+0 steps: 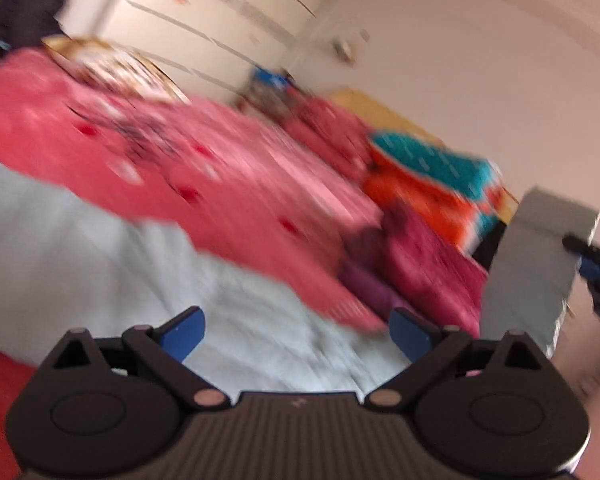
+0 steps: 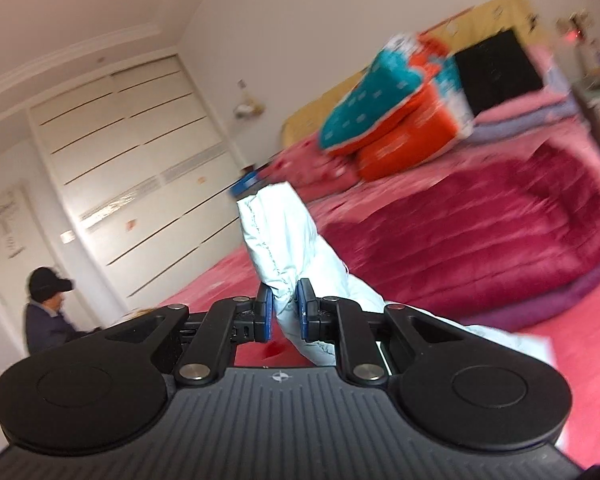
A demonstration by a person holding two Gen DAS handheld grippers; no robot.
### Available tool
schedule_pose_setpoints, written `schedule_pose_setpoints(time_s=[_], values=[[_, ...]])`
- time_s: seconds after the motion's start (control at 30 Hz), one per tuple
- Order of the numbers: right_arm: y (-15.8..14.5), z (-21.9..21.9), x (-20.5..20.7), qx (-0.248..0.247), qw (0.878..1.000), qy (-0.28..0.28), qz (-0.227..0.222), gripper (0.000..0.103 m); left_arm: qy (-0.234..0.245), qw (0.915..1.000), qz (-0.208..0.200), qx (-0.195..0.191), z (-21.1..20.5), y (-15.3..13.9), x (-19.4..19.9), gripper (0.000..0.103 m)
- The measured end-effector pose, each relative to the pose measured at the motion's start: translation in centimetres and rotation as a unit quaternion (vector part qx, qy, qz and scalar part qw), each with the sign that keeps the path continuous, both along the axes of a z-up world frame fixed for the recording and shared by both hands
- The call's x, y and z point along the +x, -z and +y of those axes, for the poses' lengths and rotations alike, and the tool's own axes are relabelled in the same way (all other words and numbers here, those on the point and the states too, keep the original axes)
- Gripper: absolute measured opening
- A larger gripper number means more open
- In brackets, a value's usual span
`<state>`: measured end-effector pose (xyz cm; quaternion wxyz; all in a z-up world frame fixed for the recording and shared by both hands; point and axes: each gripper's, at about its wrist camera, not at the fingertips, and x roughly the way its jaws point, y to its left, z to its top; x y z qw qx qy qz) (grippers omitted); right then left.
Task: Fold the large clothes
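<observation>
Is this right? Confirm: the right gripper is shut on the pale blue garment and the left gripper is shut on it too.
Half right. The left gripper is open, nothing between its pads, as the left wrist view shows. The right gripper is shut on the pale blue garment.

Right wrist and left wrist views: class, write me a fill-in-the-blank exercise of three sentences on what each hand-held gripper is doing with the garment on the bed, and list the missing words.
1. The right hand-held gripper is ____ on a fold of the pale blue garment.
2. The left hand-held gripper has its jaws ____, with nothing held between them.
3. The garment lies on a bed cover whose colour is ____.

Missing words: shut; open; pink
</observation>
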<state>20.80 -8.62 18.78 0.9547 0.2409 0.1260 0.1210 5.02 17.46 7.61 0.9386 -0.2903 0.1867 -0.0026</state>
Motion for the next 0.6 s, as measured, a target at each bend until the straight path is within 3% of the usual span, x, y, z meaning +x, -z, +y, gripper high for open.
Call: schedule_pose_setpoints(time_s=[0.13, 0.3, 0.6], values=[[1.4, 3.1, 2.4, 0.009, 0.999, -0.05, 0.013, 0.016, -0.063, 0.9979, -0.007, -0.007, 3.1, -0.1, -0.2, 0.098], [5.4, 7.2, 4.7, -0.002, 0.993, -0.109, 0.044, 0.016, -0.11, 0.9933, 0.009, -0.034, 6.2, 0.3, -0.1, 0.098], [13.0, 11.2, 7.0, 0.009, 0.974, -0.171, 0.146, 0.016, -0.122, 0.991, 0.015, -0.054, 8.2, 0.7, -0.6, 0.098]])
